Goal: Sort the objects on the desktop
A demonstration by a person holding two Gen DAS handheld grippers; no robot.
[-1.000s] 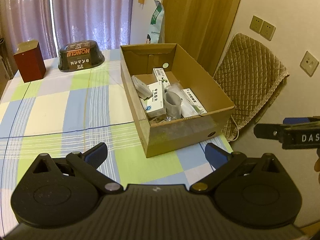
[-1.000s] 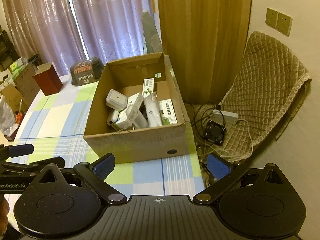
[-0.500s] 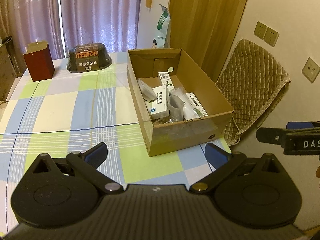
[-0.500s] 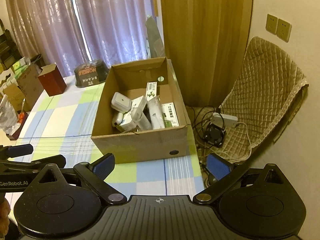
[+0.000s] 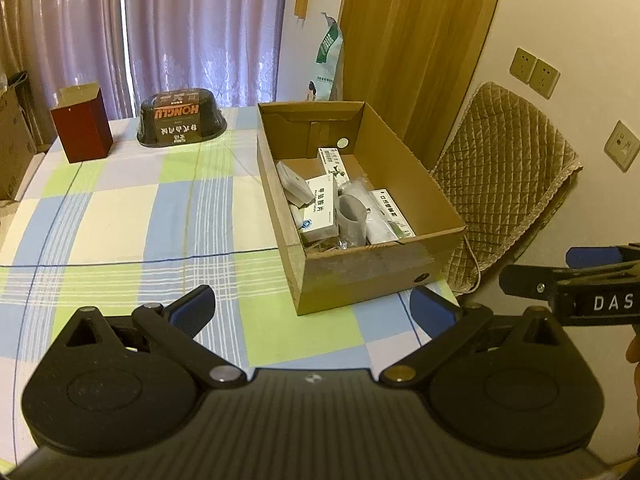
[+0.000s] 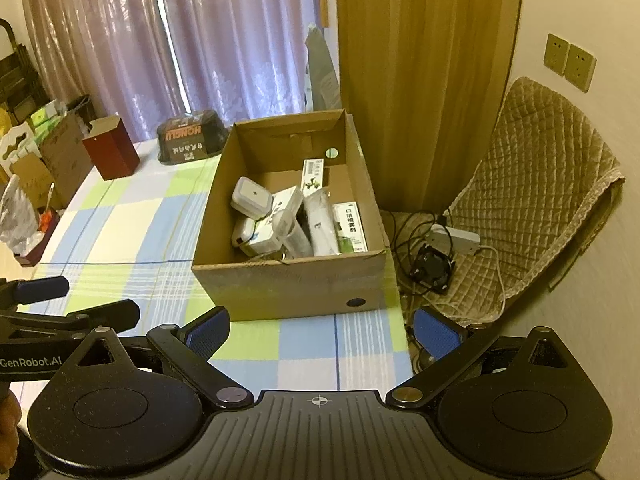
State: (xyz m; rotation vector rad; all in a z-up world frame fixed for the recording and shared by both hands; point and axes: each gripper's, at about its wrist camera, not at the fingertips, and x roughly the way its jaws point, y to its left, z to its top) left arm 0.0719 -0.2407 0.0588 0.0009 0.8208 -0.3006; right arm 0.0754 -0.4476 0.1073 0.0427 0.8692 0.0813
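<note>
Boxes (image 6: 336, 224) and small items lie heaped in the carton (image 5: 420, 176) on the tabletop (image 5: 120, 208), long axes toward 12 o'clock, at 12 o'clock of the nearer right tongs (image 6: 320, 330) and 1 o'clock of the left tongs (image 5: 316, 308), both released and empty.

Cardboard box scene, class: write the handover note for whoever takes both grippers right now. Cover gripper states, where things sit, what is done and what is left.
Left gripper: open, empty, held back from the cardboard box.
Right gripper: open, empty, at the box's near end.
The box sits at the right edge of the checked tablecloth and holds the white packets and cartons.
Still outside it, at the table's far end: red box and black tub.
Done: the small items appear boxed.
Left: probably deciding whether those two need sorting.
</note>
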